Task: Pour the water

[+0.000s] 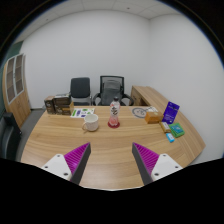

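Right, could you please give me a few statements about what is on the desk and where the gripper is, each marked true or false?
1. The gripper is open, with nothing between its fingers. True.
2. The flask with the pink base is held in the gripper. False: it stands on the wooden desk, well beyond the fingers.
3. A white mug sits on the desk beside the flask. True.
4. Only one office chair stands behind the desk. False: two do, a dark chair and a mesh-backed chair.
5. The purple box lies between the fingers. False: it stands upright near the desk's far edge, apart from the gripper.
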Demonstrator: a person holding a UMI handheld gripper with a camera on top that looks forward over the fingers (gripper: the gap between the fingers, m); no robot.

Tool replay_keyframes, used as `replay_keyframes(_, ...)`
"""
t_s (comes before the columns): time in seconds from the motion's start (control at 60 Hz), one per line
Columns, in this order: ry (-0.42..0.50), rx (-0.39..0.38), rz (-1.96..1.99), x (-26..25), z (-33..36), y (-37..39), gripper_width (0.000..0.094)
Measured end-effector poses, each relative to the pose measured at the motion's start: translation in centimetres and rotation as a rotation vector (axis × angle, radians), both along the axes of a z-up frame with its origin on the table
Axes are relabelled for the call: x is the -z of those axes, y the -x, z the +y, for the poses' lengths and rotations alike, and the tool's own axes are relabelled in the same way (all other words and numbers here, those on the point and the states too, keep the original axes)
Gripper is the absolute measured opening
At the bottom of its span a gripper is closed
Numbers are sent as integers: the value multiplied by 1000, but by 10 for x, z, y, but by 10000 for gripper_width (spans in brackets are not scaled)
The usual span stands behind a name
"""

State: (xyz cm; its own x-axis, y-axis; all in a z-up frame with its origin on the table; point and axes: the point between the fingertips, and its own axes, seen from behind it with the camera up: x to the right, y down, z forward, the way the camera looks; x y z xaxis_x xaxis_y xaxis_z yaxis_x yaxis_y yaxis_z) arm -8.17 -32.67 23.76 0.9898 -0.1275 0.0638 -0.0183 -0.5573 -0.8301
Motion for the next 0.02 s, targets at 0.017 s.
replay_keyframes(0.017, -4, 0, 3, -1, 0, 0, 859)
